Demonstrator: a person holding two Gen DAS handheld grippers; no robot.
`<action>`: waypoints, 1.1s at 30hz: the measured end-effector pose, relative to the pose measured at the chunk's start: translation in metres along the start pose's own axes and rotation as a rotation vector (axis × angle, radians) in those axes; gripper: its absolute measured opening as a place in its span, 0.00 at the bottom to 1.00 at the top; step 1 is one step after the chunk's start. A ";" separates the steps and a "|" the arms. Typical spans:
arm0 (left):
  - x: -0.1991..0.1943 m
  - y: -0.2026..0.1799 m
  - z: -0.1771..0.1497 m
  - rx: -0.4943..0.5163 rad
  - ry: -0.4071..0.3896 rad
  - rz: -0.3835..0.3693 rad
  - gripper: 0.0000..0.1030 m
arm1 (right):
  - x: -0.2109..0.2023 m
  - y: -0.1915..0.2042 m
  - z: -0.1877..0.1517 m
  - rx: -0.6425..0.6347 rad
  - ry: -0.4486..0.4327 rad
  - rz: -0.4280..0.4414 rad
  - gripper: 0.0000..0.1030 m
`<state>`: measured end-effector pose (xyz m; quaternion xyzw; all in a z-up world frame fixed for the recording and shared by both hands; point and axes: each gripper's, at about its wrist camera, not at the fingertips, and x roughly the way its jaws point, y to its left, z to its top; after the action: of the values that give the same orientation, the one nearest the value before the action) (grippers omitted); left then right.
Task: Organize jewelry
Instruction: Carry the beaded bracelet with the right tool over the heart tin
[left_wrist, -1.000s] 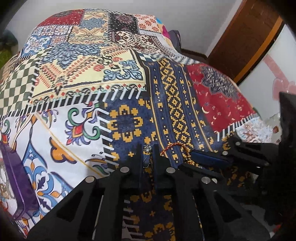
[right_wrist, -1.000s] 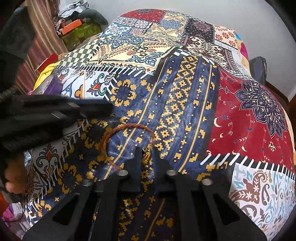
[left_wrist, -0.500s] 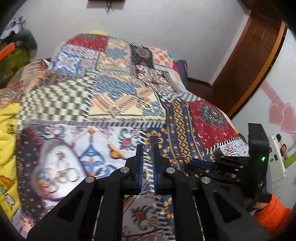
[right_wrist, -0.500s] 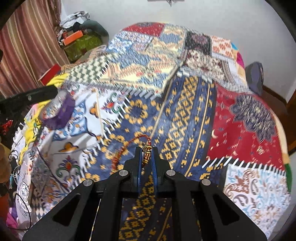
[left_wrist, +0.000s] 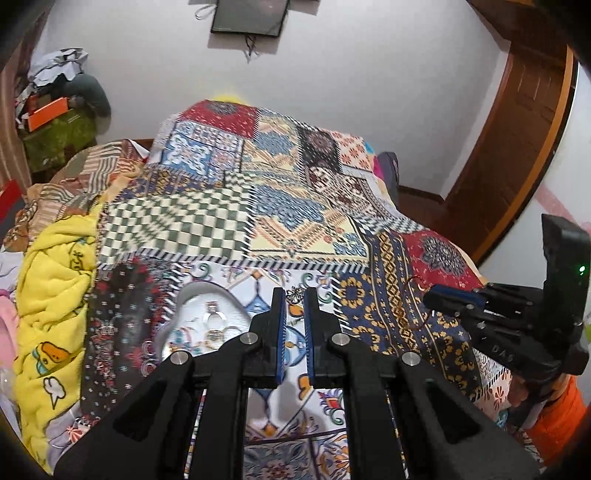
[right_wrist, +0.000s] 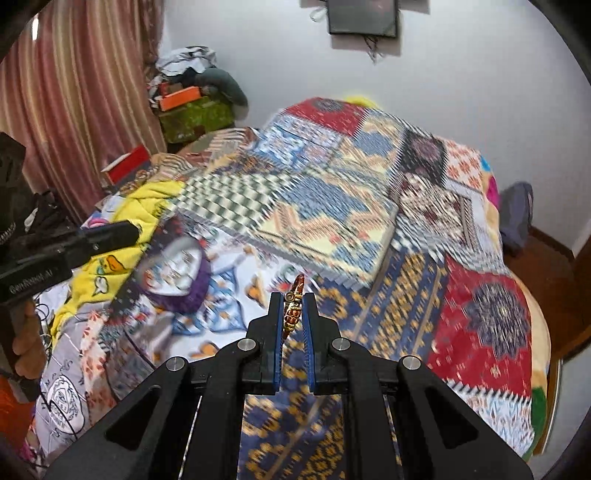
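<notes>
My left gripper is shut on a small silver flower-shaped piece of jewelry and holds it above the patchwork bedspread. My right gripper is shut on a red and gold bangle, held edge-on in the air. In the left wrist view the right gripper is at the right with the bangle hanging from it. A heart-shaped purple jewelry tray with several rings lies on the bed just left of my left gripper. It shows blurred in the right wrist view.
A yellow cartoon blanket is bunched at the bed's left side. A green box with orange items stands in the far left corner. A wooden door is at the right. The left gripper shows at the left of the right wrist view.
Both grippers have lifted well above the bedspread with their jewelry. The bangle came off the bed. The jewelry tray has come into view beside my left gripper.
</notes>
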<state>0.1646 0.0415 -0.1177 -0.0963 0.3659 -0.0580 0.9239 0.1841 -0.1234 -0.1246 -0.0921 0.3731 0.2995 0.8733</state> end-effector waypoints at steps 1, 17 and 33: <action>-0.003 0.003 0.000 -0.005 -0.007 0.003 0.07 | 0.000 0.005 0.004 -0.010 -0.006 0.008 0.08; -0.017 0.069 -0.010 -0.087 -0.029 0.081 0.07 | 0.036 0.081 0.051 -0.136 -0.037 0.180 0.08; 0.032 0.080 -0.027 -0.098 0.076 0.022 0.07 | 0.101 0.089 0.044 -0.097 0.125 0.269 0.08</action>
<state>0.1724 0.1098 -0.1756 -0.1351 0.4043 -0.0338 0.9040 0.2127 0.0114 -0.1593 -0.1018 0.4210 0.4252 0.7947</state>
